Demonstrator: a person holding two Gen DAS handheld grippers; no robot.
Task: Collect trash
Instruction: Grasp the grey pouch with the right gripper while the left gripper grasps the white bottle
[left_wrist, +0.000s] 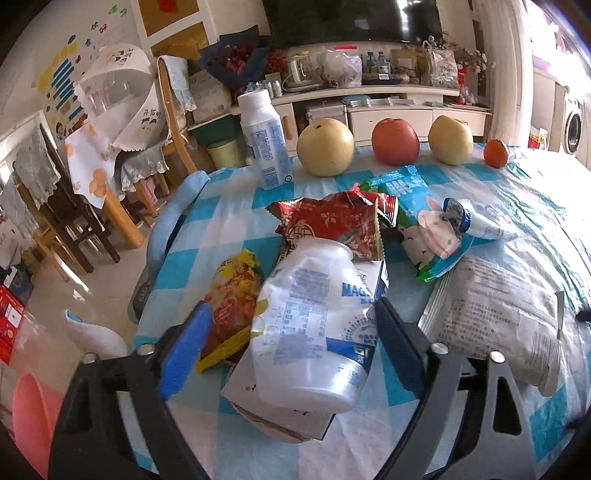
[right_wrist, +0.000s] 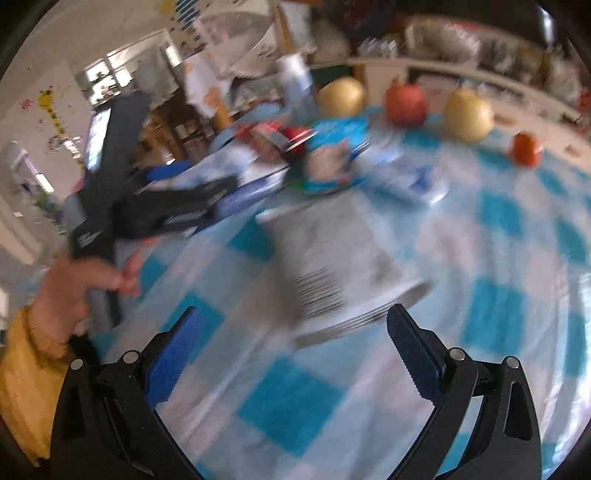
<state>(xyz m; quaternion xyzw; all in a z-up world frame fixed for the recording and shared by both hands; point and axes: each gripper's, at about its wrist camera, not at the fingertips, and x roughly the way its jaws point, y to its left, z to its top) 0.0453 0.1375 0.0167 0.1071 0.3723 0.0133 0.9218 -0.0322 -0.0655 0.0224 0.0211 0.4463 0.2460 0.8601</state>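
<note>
The crushed white bottle (left_wrist: 314, 332) lies on a carton at the table's near edge, right between the left gripper (left_wrist: 291, 332)'s spread fingers, not pinched yet. Behind it, red wrapper (left_wrist: 332, 225), yellow packet (left_wrist: 232, 295), cow bag (left_wrist: 424, 229) and grey pouch (left_wrist: 498, 317) all remain on the checked cloth (left_wrist: 229, 210). The right gripper (right_wrist: 295, 350) hovers open, empty. Collection looks barely begun.

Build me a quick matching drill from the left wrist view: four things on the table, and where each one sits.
Things:
1. crushed white bottle
2. upright white bottle
3. red apple
4. tangerine

Places:
A. between the two pears
B. far right end of the fruit row
C. between the open fingers of the left gripper
D. left of the fruit row, at the table's far edge

Pairs: 1-C, 2-D, 3-A, 4-B
</note>
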